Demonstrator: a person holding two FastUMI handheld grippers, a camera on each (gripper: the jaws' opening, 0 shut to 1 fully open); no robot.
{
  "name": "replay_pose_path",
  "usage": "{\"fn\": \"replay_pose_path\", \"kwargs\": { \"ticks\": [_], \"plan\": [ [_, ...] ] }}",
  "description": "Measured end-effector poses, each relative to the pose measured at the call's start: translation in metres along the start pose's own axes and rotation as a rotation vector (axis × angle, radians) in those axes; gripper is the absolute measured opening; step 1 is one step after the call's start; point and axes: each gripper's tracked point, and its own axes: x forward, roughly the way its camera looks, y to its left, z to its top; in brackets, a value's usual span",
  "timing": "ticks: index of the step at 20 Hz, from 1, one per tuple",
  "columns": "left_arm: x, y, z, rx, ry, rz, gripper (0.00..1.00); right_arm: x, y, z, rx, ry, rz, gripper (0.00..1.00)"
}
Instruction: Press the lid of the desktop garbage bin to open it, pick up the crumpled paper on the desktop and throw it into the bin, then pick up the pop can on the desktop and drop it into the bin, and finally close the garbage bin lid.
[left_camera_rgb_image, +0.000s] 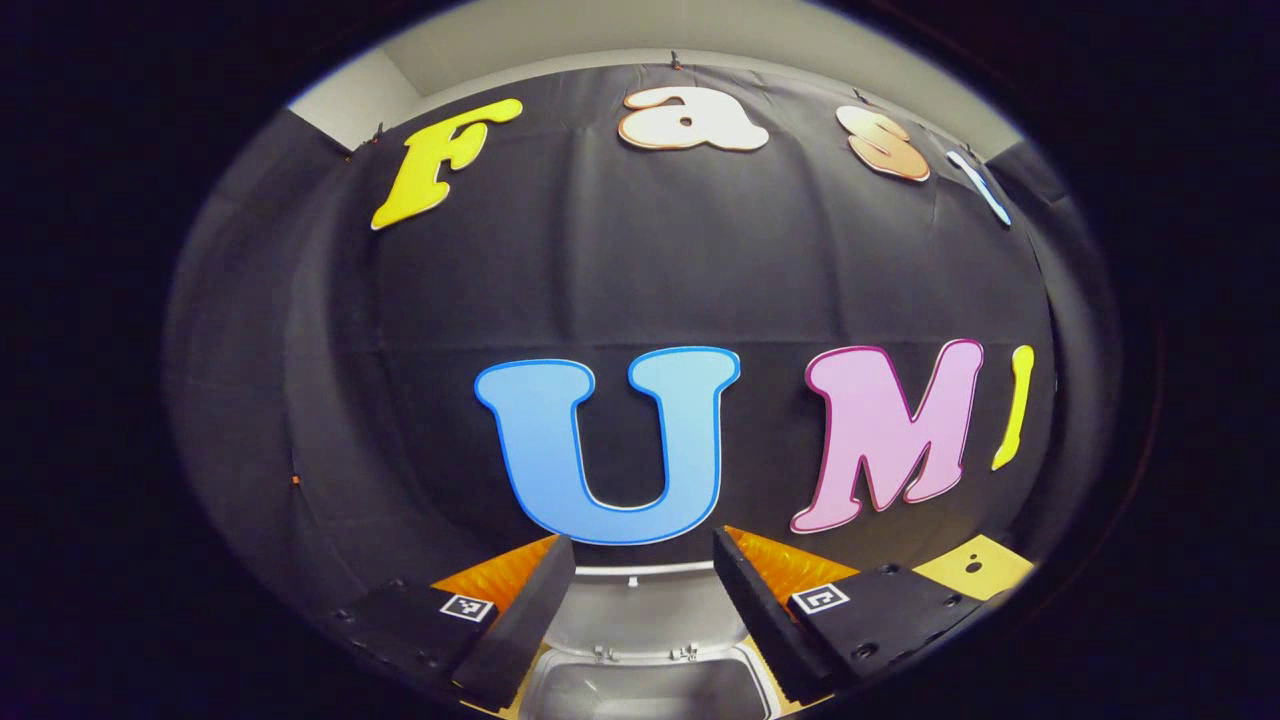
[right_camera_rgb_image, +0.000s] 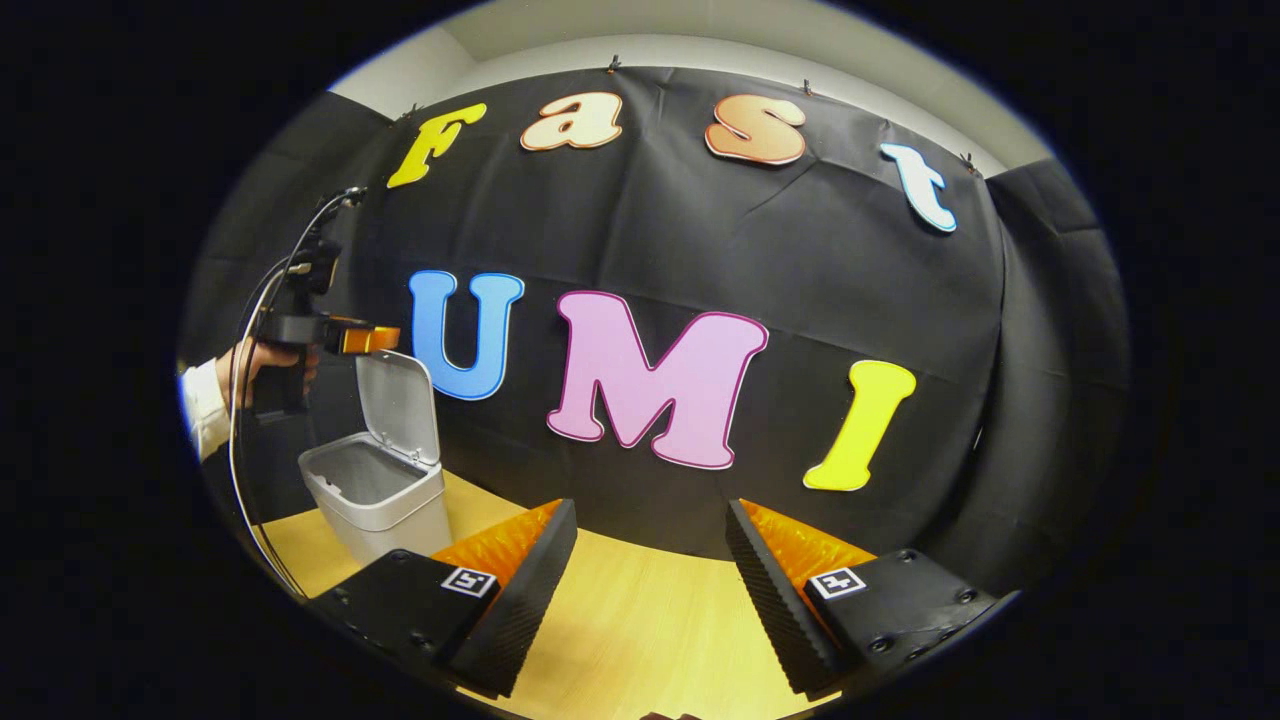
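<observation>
I see black cloth (right_camera_rgb_image: 850, 300) hung as the booth's back wall, creased and clipped along its top edge. Above it runs a pale wall (right_camera_rgb_image: 700, 40). Below, the table (right_camera_rgb_image: 640, 620) is light yellowish wood.

backdrop: black cloth wall (right_camera_rgb_image: 850, 300) hangs creased across the back, clipped along its top edge | above: pale wall (left_camera_rgb_image: 700, 30) peeks over the cloth | surface: light wooden tabletop (right_camera_rgb_image: 640, 620) runs right up to the foot of the cloth | corner: yellow board with a small hole (left_camera_rgb_image: 975, 567) sits low at the right
</observation>
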Motion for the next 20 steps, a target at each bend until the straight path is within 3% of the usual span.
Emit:
{"fn": "replay_pose_path", "kwargs": {
  "ticks": [4,8,20],
  "plan": [
    [0.033,0.004,-0.027,0.07,0.092,-0.009,0.9,-0.003,-0.009,0.005,-0.005,-0.01,-0.03,0.97],
    [0.036,0.003,-0.044,0.017,0.128,-0.022,0.9,-0.007,-0.016,0.003,-0.007,-0.003,-0.051,0.97],
    [-0.056,0.002,-0.093,-0.009,0.198,0.051,0.91,-0.001,0.007,-0.004,-0.001,0.025,-0.005,0.97]
  ]
}}
